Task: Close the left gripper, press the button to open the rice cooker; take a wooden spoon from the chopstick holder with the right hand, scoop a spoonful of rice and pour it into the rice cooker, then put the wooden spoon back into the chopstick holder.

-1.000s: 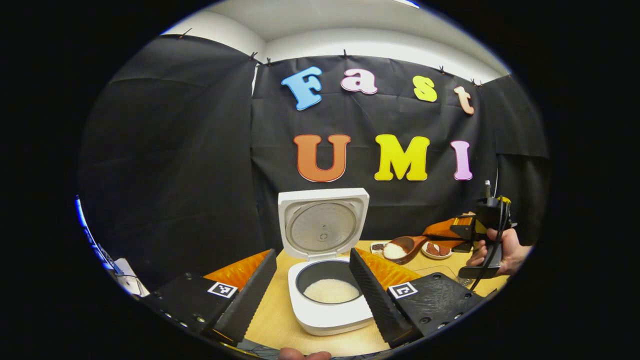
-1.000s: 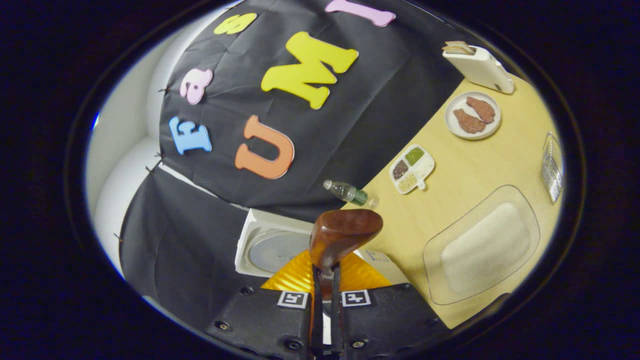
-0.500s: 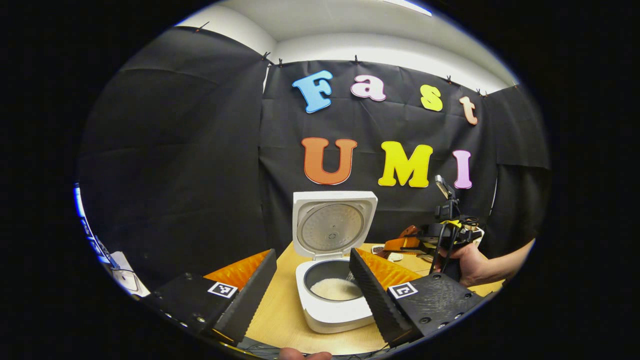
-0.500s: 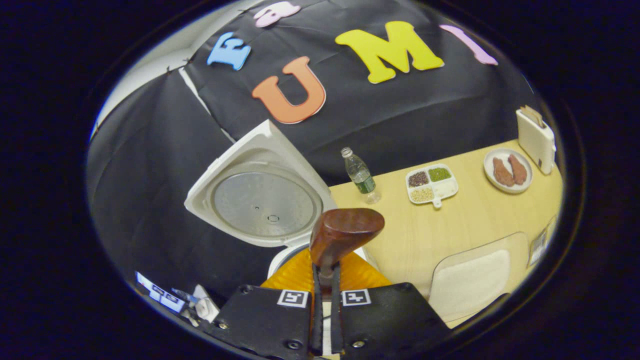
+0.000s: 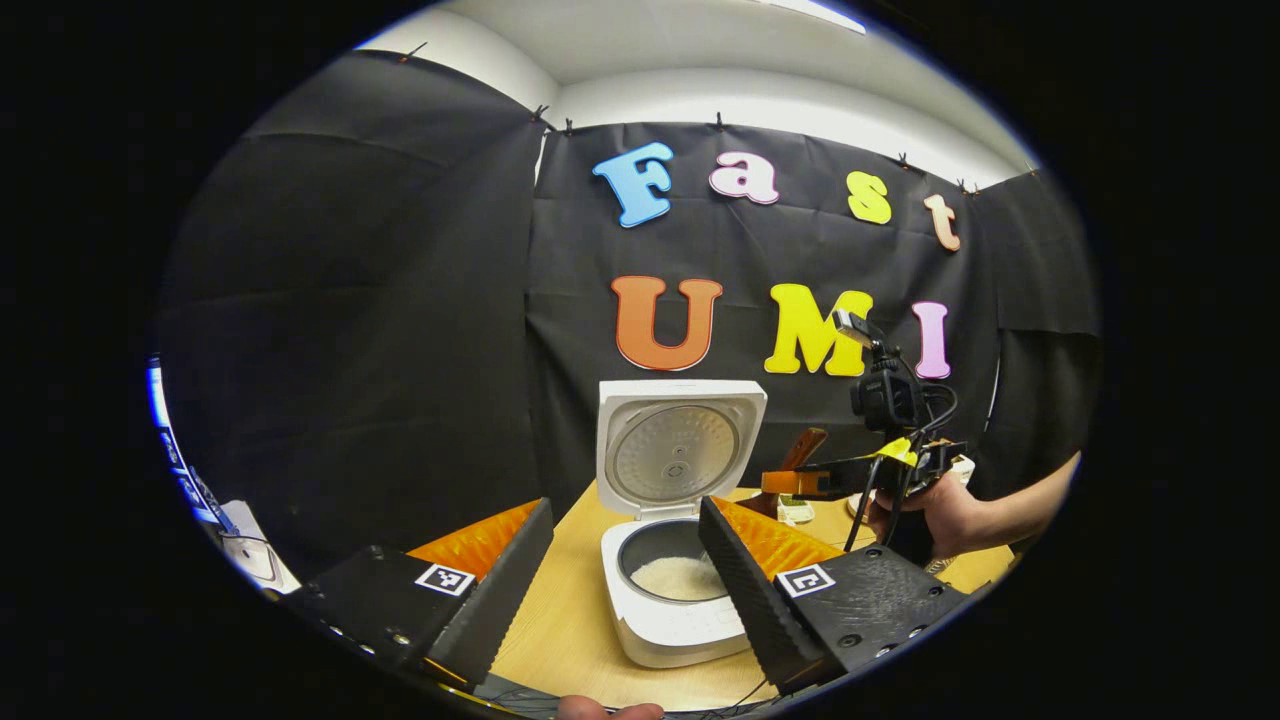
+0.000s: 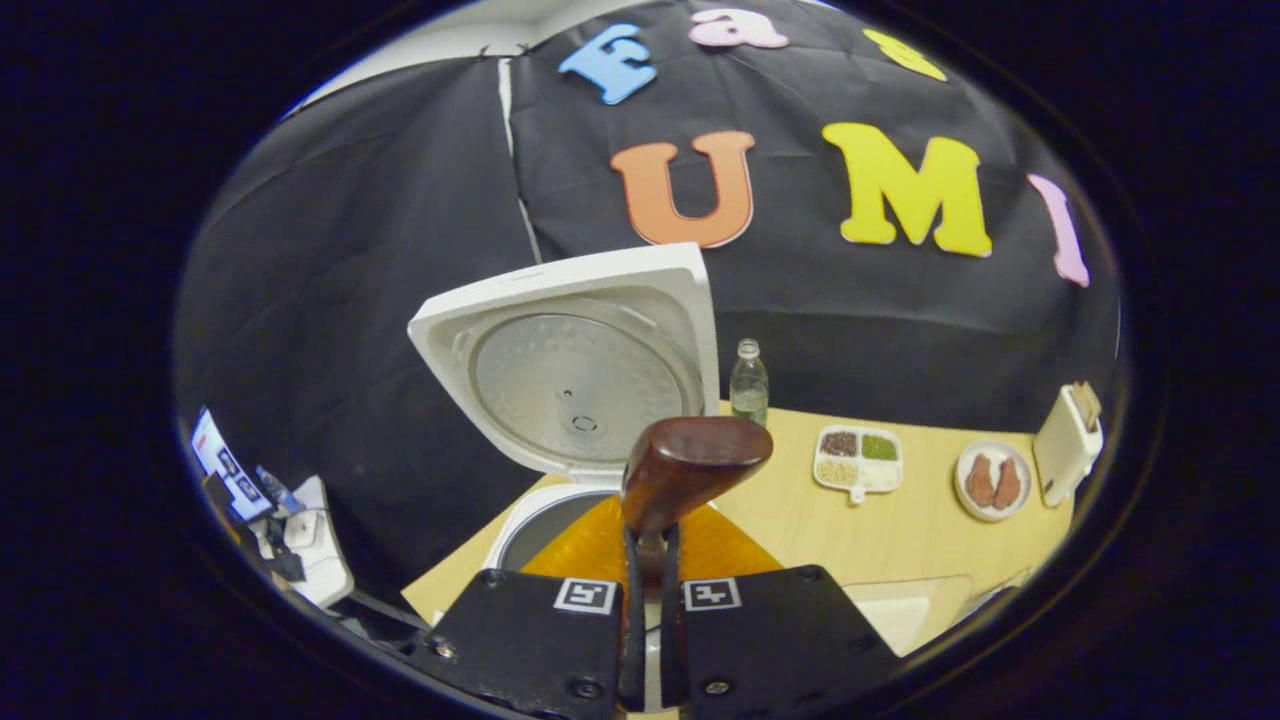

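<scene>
The white rice cooker (image 5: 672, 590) is seen on the wooden table with its lid (image 5: 680, 445) raised upright, the round metal inner plate turned forward. A shallow layer of white rice (image 5: 678, 577) is seen at the bottom of the dark inner pot. The wooden spoon (image 6: 688, 468), dark reddish brown, is gripped by its handle; the back of its bowl is presented, raised above the table just right of the cooker.

At lower centre I see my left tongs (image 5: 625, 575) spread apart around the white rice cooker (image 5: 672, 600), its lid up; the right tongs (image 5: 790, 483), centre right, grip a brown wooden spoon (image 5: 800, 450).
</scene>
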